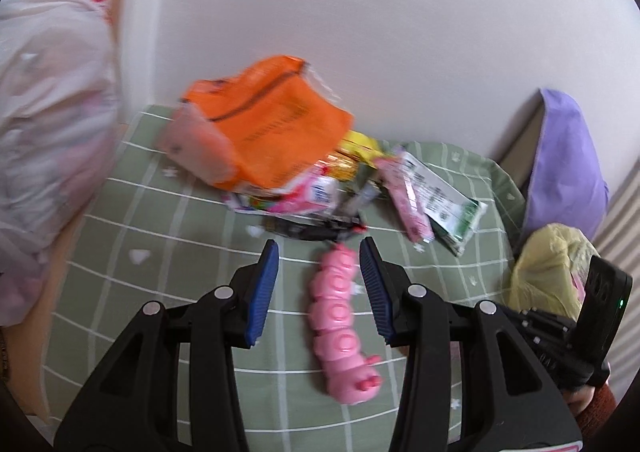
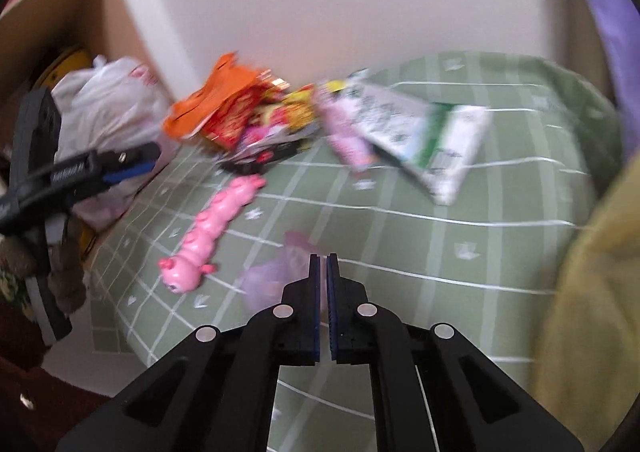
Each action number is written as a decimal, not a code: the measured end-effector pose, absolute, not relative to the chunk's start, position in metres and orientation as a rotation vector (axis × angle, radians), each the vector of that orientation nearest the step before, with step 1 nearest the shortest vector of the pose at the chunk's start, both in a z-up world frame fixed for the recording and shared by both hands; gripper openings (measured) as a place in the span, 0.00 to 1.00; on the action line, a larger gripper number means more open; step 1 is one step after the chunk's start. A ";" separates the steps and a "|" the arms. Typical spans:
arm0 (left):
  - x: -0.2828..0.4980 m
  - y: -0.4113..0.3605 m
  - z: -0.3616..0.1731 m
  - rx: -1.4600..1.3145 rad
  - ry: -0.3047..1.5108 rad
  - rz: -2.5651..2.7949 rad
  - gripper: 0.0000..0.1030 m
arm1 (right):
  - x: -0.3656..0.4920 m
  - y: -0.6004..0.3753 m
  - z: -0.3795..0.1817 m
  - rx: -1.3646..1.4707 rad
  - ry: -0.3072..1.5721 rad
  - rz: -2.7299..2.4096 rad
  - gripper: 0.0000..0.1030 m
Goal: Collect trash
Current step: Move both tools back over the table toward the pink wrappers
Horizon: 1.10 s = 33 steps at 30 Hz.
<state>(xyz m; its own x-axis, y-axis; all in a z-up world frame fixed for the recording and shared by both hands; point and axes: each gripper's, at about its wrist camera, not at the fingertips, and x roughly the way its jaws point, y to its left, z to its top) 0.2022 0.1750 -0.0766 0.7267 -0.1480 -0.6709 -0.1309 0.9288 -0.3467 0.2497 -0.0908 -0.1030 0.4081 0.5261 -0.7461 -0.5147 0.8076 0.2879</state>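
Note:
A heap of snack wrappers lies on the green checked cloth (image 1: 160, 252) by the white wall: an orange wrapper (image 1: 276, 123) (image 2: 216, 99), a pink one (image 1: 408, 199) (image 2: 346, 135) and a green-and-white one (image 1: 444, 199) (image 2: 436, 139). My left gripper (image 1: 320, 248) (image 2: 132, 163) is open and hangs above the cloth's left edge, holding nothing. A pink caterpillar toy (image 1: 340, 328) (image 2: 216, 228) lies on the cloth below it. My right gripper (image 2: 324, 256) is shut, low over the cloth. A small purple wrapper (image 2: 272, 276) lies right at its left fingertip; blur hides whether it is pinched.
A full white plastic bag (image 1: 52, 91) (image 2: 108, 103) sits at the left beside a wooden shelf (image 2: 60, 11). A yellow bag (image 1: 548, 272) (image 2: 592, 292) is close by the right gripper. A purple cloth (image 1: 564, 163) leans against the wall at the right.

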 end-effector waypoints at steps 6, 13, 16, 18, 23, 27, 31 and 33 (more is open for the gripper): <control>0.222 0.138 -0.085 -0.369 0.794 -0.143 0.39 | 0.237 -0.133 -0.094 0.007 0.923 0.497 0.05; 0.253 0.112 -0.089 -0.332 0.817 -0.229 0.39 | 0.218 -0.156 -0.098 0.019 0.928 0.445 0.06; 0.262 0.111 -0.084 -0.338 0.813 -0.238 0.39 | 0.215 -0.153 -0.101 0.085 0.925 0.490 0.08; 0.265 0.113 -0.080 -0.332 0.804 -0.237 0.39 | 0.214 -0.142 -0.102 0.088 0.912 0.544 0.19; 0.259 0.129 -0.076 -0.308 0.800 -0.211 0.39 | 0.226 -0.105 -0.116 0.072 0.958 0.681 0.64; 0.254 0.147 -0.079 -0.324 0.806 -0.167 0.39 | 0.232 -0.084 -0.129 0.043 1.000 0.712 0.64; 0.250 0.163 -0.086 -0.356 0.816 -0.132 0.39 | 0.230 -0.060 -0.136 -0.067 1.005 0.742 0.64; 0.248 0.166 -0.088 -0.362 0.819 -0.124 0.39 | 0.227 -0.050 -0.138 -0.158 0.983 0.733 0.64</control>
<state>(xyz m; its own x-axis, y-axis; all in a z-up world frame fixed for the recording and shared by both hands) 0.2483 0.1658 -0.0884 0.6793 -0.2465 -0.6912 -0.0307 0.9315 -0.3624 0.2269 -0.0503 -0.1385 0.3392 0.4915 -0.8021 -0.6281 0.7531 0.1959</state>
